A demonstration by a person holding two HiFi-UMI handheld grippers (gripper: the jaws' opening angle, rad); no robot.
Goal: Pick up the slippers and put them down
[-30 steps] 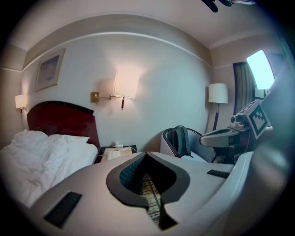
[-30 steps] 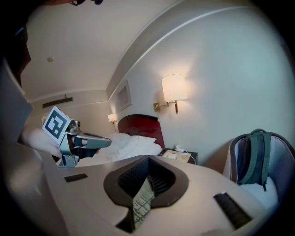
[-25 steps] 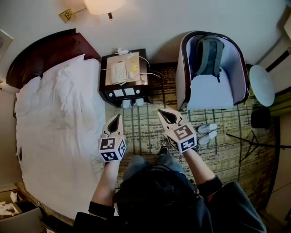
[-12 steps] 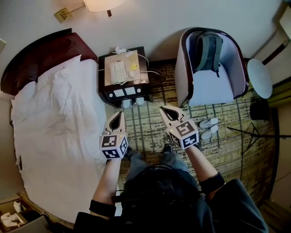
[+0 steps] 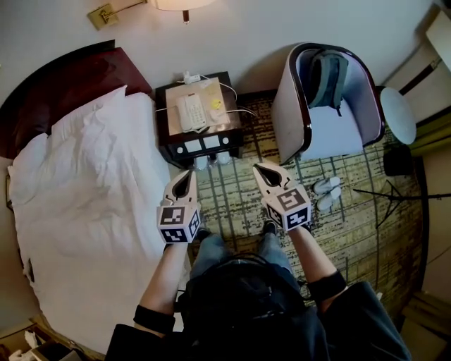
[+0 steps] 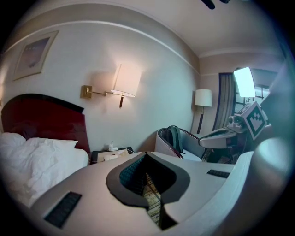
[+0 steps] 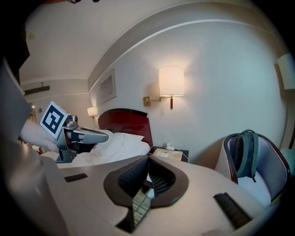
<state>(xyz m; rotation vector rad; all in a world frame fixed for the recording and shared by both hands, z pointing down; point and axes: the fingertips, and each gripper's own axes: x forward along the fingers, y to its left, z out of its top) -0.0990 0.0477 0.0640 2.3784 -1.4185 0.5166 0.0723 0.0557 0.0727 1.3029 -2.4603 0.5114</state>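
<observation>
Right of the right gripper [image 5: 261, 168], well apart from it and abreast of its body: slippers [image 5: 326, 193], white, one pair, side by side on the carpet [image 5: 232, 204]. Which way the toes point cannot be told. Neither gripper touches them; neither gripper view shows them

Right gripper: jaws together at the tips, nothing between them; only carpet shows through the dark cut-out behind the tips. Held above the carpet, pointing forward and somewhat down

Left gripper [image 5: 186, 173]: jaws likewise together, nothing held; carpet shows through its cut-out. It is beside the right gripper, well apart from it, roughly parallel, over the border between carpet and bed [image 5: 84, 211]

Ahead and right of the right gripper: armchair [image 5: 331, 137], pale seat, dark rim; the slippers lie just before its front edge. Backpack [image 5: 325, 77], grey-green, stands upright against the chair back

Ahead of both grippers, nearer the left one: dark nightstand [image 5: 168, 134] with a white phone [image 5: 190, 111] and white cables on top. Two small pale items sit at its foot; too small to identify

Left of the left gripper: bed with rumpled white linen, dark red headboard [image 5: 63, 77] at its far end

On the wall past the nightstand: lamp [image 5: 184, 3], lit, on a brass arm

Far right, beyond the armchair: round table [image 5: 398, 116], and near it a black stand [image 5: 394, 197] whose thin legs spread over the carpet right of the slippers
</observation>
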